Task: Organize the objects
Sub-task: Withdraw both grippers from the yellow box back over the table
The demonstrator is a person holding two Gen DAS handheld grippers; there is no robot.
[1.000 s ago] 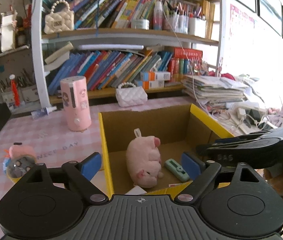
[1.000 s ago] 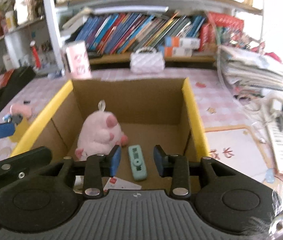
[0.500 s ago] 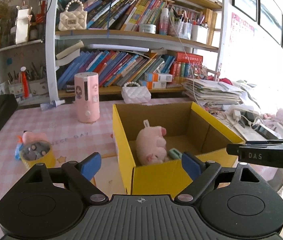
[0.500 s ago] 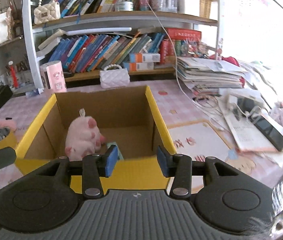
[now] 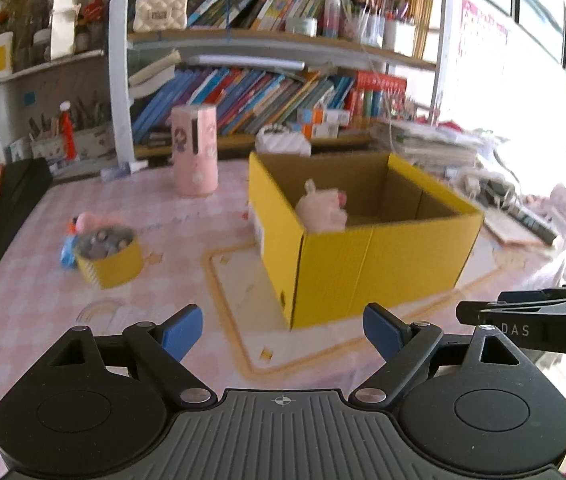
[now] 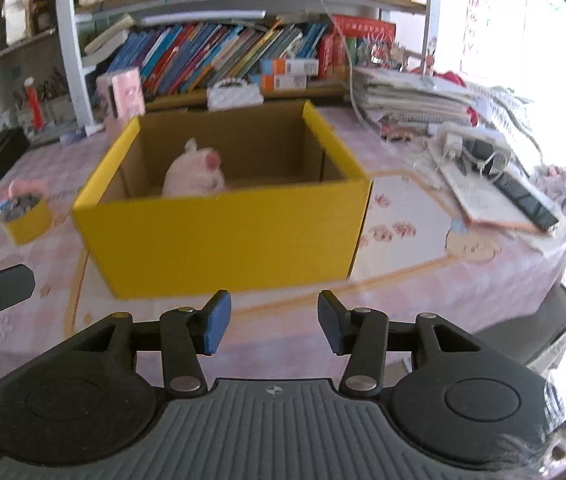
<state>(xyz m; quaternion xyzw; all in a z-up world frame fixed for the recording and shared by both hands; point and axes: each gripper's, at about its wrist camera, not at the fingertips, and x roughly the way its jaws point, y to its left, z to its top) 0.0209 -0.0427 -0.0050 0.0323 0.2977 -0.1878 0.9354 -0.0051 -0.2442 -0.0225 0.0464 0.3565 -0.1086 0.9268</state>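
A yellow cardboard box (image 5: 383, 264) stands on the pink checked table; it also shows in the right wrist view (image 6: 223, 240). A pink plush pig (image 5: 321, 210) sits inside it, also seen in the right wrist view (image 6: 195, 176). My left gripper (image 5: 283, 332) is open and empty, held back from the box's near corner. My right gripper (image 6: 271, 320) is open and empty in front of the box's front wall. The box floor is hidden by its walls.
A small yellow tub of coins (image 5: 109, 254) with a pink toy behind it stands left of the box. A pink cylinder (image 5: 195, 148) and a white quilted purse (image 5: 283, 144) stand near the bookshelf. Papers, cables and a phone (image 6: 523, 196) crowd the right side.
Both grippers have pulled back and away from the box, from above its inside to in front of it. The small green object inside is now hidden by the box wall.
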